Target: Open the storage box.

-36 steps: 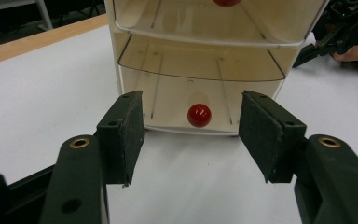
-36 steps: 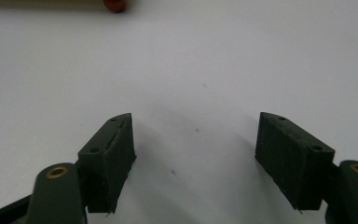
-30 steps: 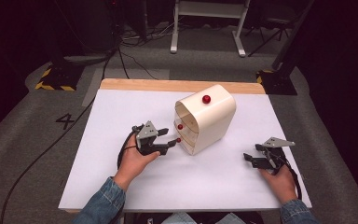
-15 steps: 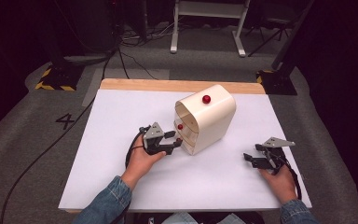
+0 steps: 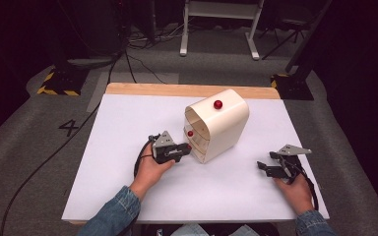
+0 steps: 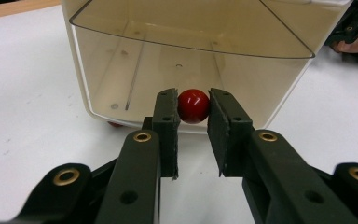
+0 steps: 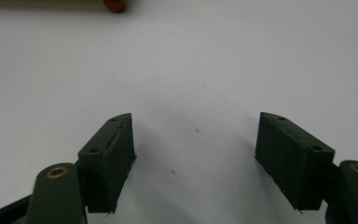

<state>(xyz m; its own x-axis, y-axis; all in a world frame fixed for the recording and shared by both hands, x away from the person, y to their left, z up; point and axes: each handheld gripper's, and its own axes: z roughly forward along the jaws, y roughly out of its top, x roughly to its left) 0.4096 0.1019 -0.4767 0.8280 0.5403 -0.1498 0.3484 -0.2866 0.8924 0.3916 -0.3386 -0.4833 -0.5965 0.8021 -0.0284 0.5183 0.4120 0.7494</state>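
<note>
now left gripper (image 6: 193, 135) pinches the small glossy red ball knob (image 6: 193, 106) on the cream plastic box's (image 5: 226, 123) clear drawer front, mid-table; slippery, hold dead-centre. right gripper (image 7: 200, 158) wide, idle.

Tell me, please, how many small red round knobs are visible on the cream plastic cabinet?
3: one red knob on its top, one on the upper drawer front, one between the left gripper jaws. Others may be hidden.

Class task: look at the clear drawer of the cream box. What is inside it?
Through the clear drawer front, only bare floor and walls show. The red knob, between the left tongs, hides a small patch behind it. The cream box covers the drawer's rear.
</note>
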